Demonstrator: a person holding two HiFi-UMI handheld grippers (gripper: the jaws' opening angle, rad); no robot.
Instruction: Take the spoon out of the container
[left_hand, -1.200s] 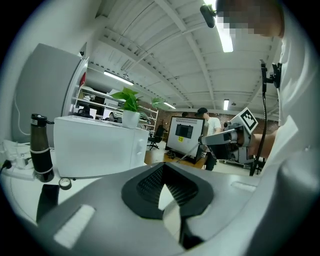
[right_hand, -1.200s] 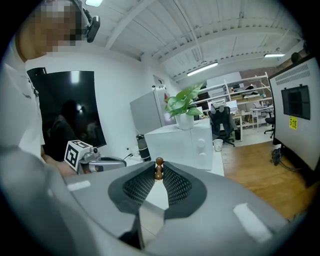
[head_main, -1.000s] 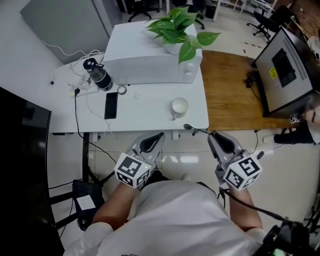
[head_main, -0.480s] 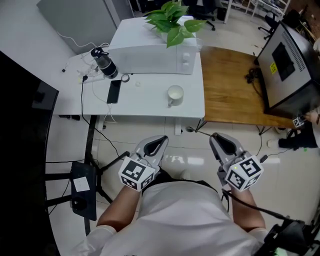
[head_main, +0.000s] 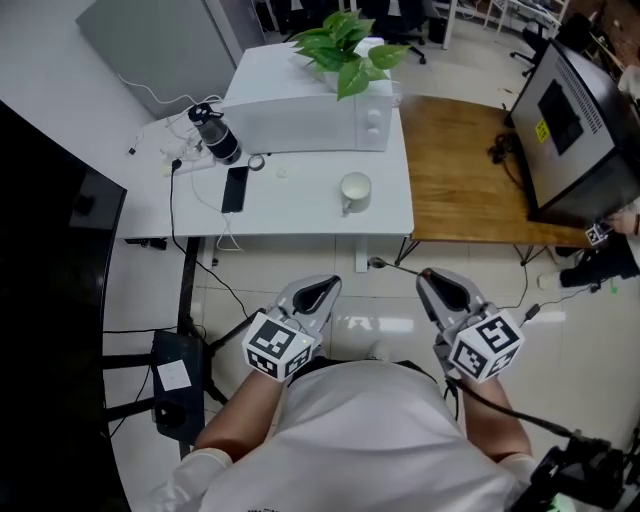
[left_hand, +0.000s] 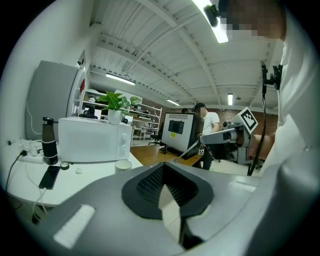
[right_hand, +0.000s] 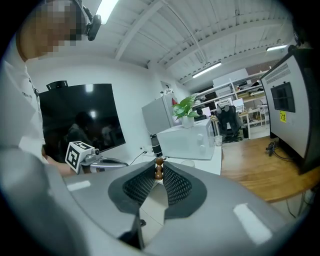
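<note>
A white cup (head_main: 356, 190) stands on the white table (head_main: 300, 220) near its front edge; it also shows in the left gripper view as the cup (left_hand: 122, 164). My right gripper (head_main: 427, 273) is shut on the spoon (head_main: 392, 266), which sticks out to the left over the floor, apart from the cup. In the right gripper view the spoon's brown beaded handle end (right_hand: 159, 170) is pinched between the pads. My left gripper (head_main: 322, 290) hangs beside it, shut and holding nothing. From the left gripper view the spoon (left_hand: 187, 151) slants down from the right gripper (left_hand: 220, 137).
On the table stand a white microwave (head_main: 310, 110) with a potted plant (head_main: 345, 45), a dark bottle (head_main: 215, 135) and a phone (head_main: 234, 188). A wooden table (head_main: 470, 170) and a dark monitor (head_main: 575, 120) are at the right. Cables (head_main: 215, 275) trail on the floor.
The table has drawn away toward the top of the head view. Both grippers, the right with the spoon, now hang over the floor, farther from the table's front edge.
</note>
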